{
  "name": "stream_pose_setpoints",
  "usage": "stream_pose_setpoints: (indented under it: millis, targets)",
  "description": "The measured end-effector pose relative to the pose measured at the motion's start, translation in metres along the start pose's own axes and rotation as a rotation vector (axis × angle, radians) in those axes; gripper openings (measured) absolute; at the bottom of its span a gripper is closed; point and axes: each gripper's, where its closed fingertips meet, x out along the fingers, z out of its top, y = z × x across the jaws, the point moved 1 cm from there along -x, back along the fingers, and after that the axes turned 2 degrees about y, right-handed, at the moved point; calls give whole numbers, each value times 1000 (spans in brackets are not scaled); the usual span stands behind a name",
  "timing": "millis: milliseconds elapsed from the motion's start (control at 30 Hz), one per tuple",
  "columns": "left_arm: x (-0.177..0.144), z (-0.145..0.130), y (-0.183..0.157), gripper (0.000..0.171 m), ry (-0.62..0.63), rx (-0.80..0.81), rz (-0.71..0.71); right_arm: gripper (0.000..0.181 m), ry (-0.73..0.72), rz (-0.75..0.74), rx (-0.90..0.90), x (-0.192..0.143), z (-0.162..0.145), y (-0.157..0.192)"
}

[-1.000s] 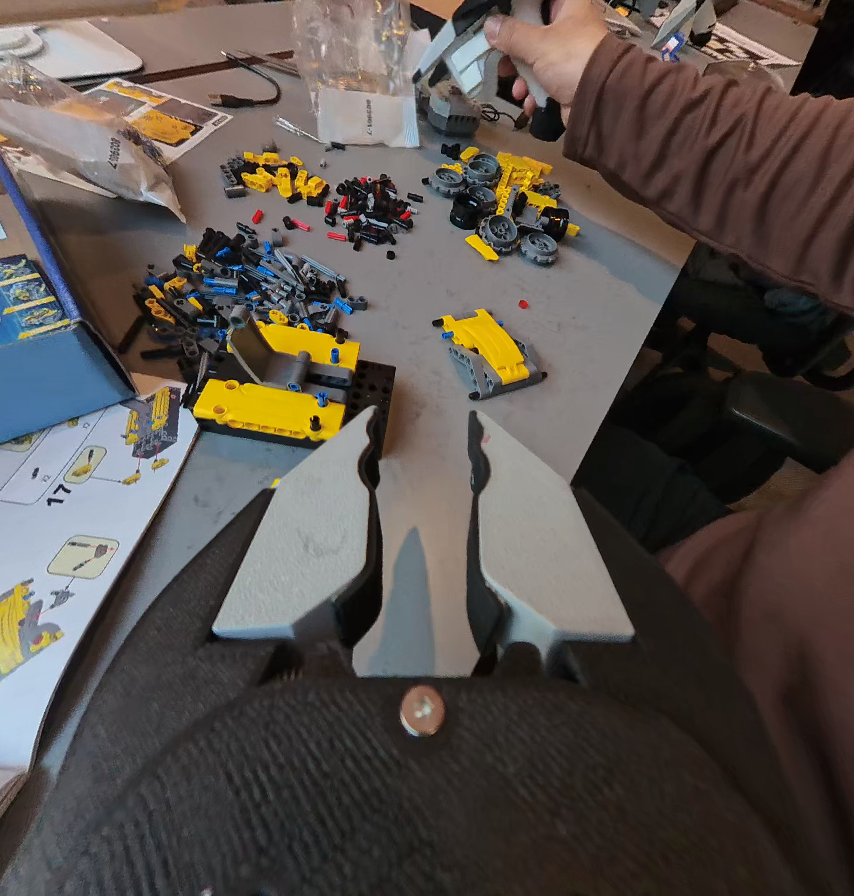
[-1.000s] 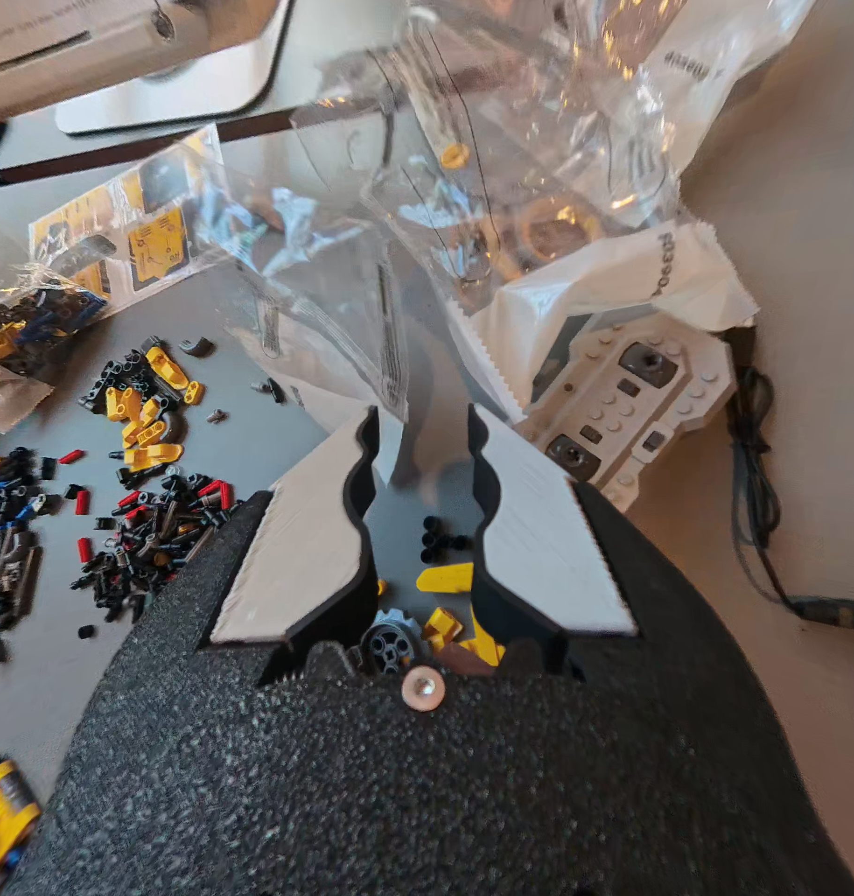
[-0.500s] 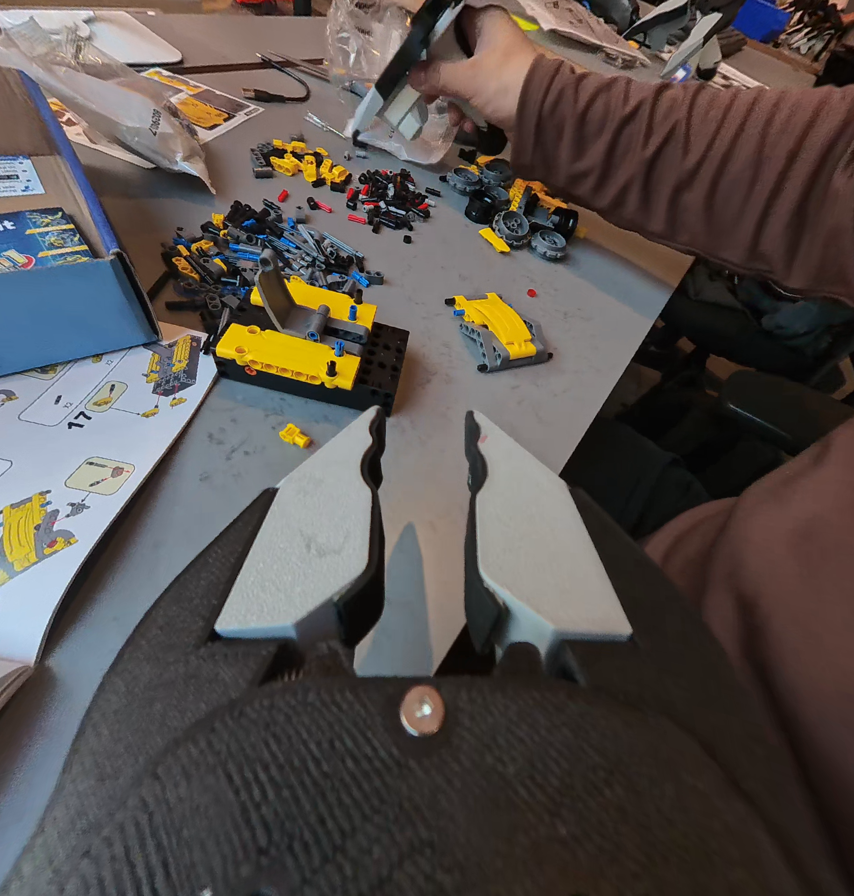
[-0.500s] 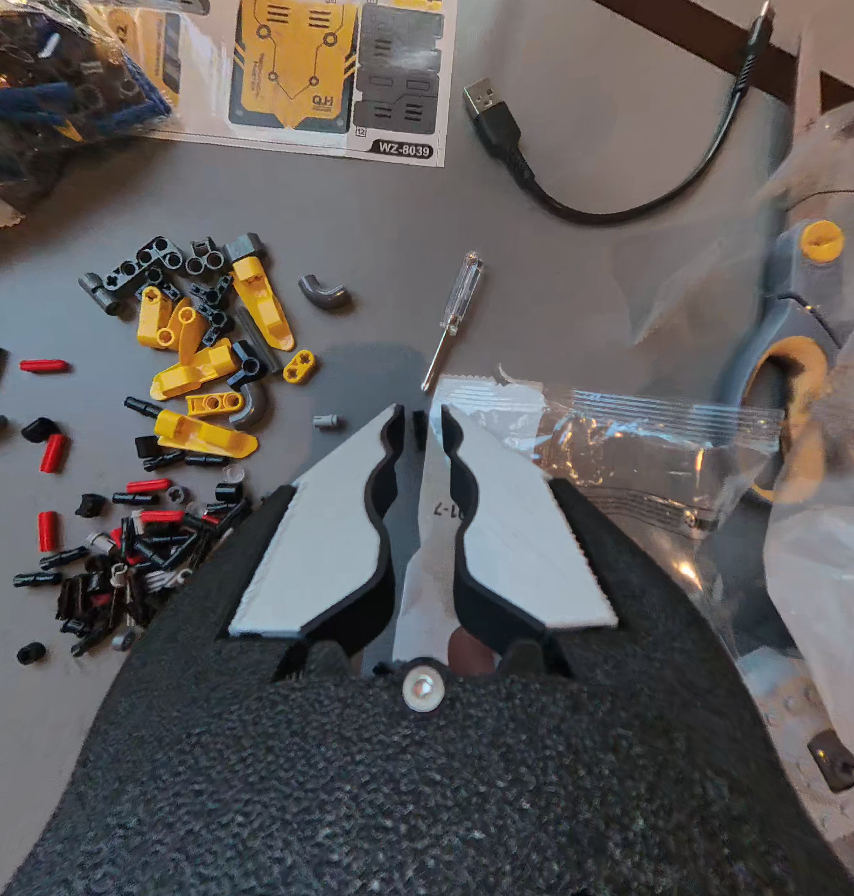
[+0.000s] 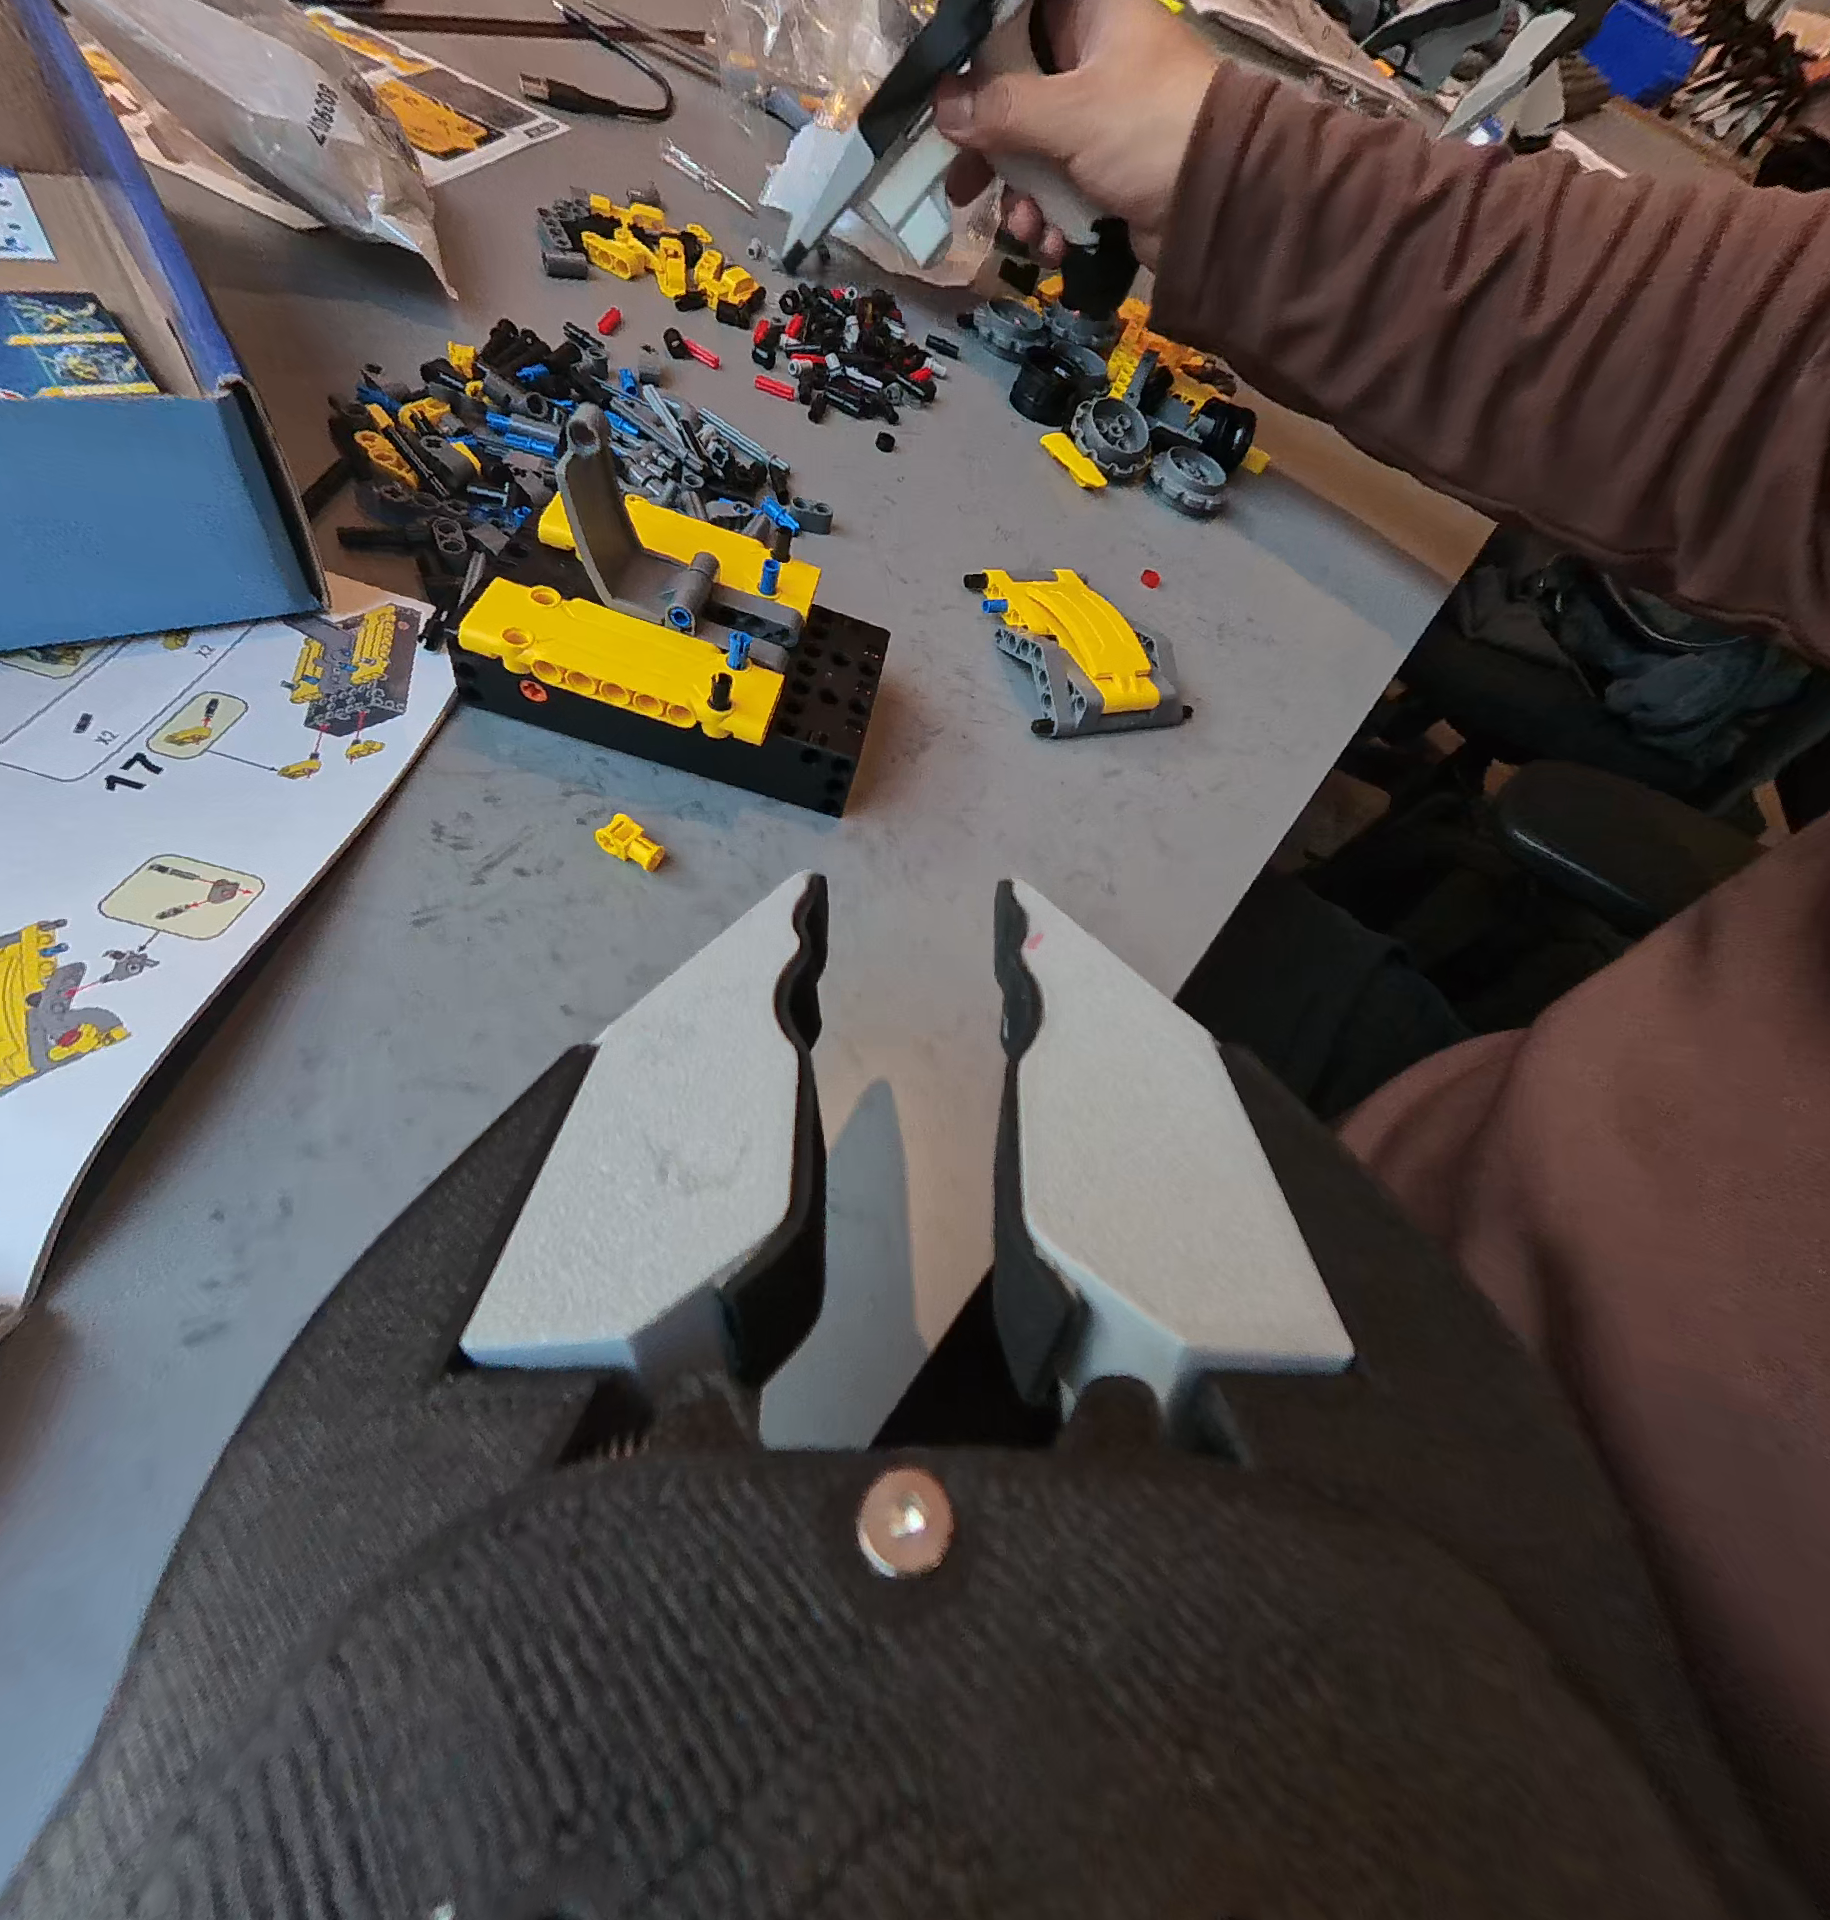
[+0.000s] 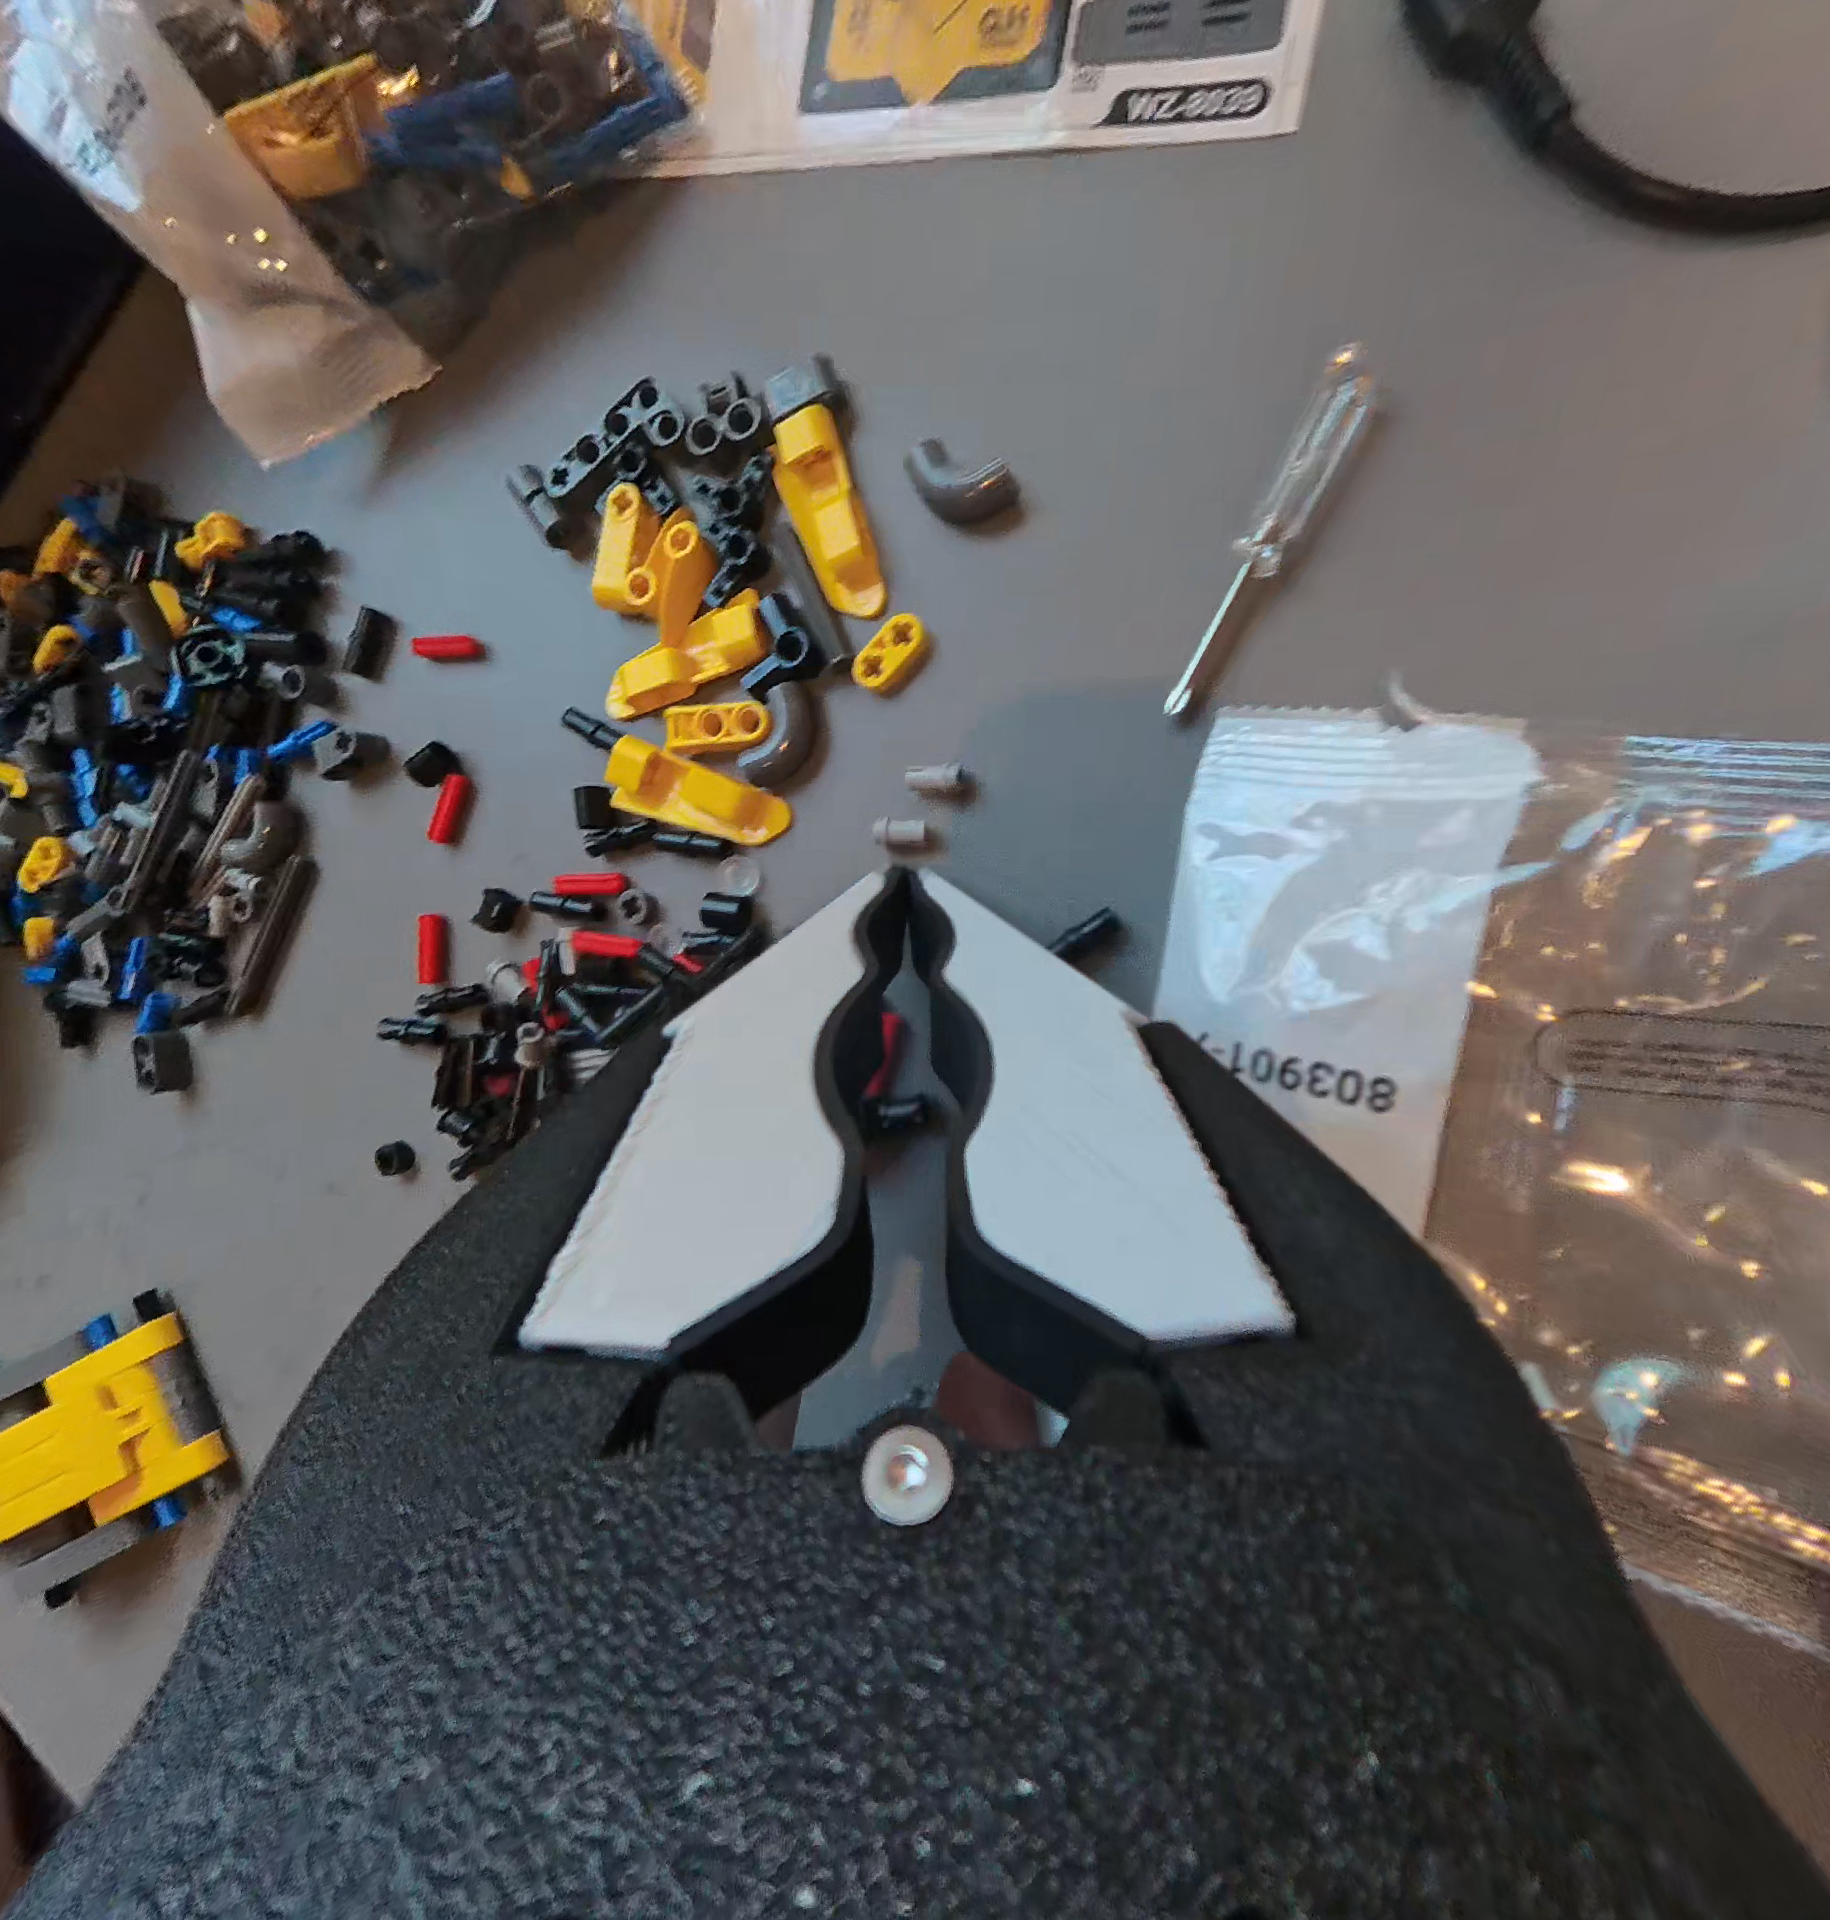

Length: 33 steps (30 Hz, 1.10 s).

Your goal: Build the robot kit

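Grey peg (image 6: pixel 900 829) just past right tongs (image 6: pixel 897 878), pinched shut, empty. Left tongs (image 5: pixel 906 894) spread, empty, near yellow bit (image 5: pixel 630 842) on counter (image 5: pixel 371 1039).

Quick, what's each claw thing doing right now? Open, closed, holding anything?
Left gripper: open, empty, above the grey table.
Right gripper: closed, tips together, apparently holding nothing, over small black pins.

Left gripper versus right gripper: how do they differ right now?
The left gripper has its fingers apart over bare grey table; the right gripper has its fingers closed at the tips, above loose small bricks. The left's fingers look grey, the right's white. Neither holds anything.
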Motion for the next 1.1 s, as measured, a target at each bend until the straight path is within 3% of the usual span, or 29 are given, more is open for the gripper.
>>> stream_pose_setpoints:
  millis: [167, 367, 567, 733, 867, 933, 1100]
  targets:
    - [2, -8, -5, 29, 21, 0, -2, 0, 61, 90, 0, -3, -18, 26]
    - [2, -12, -9, 28, 34, -3, 4, 6, -84, 13, 15, -26, 11, 2]
    - [5, -14, -14, 28, 47, -1, 8, 5, -10, -28, 0, -3, 4, -8]
    - [6, -19, -16, 28, 59, -5, 9, 0, 31, 107, -28, 0, -13, 20]
    - [7, -22, -16, 28, 71, -12, 1, 0, -18, -54, -48, -23, -4, -4]
    - [8, -21, -17, 28, 69, -8, -1, 8, -41, -145, -3, -34, 3, -27]
    - [11, -18, -21, 28, 66, 3, -9, 10, -6, -179, 20, -24, 3, -42]
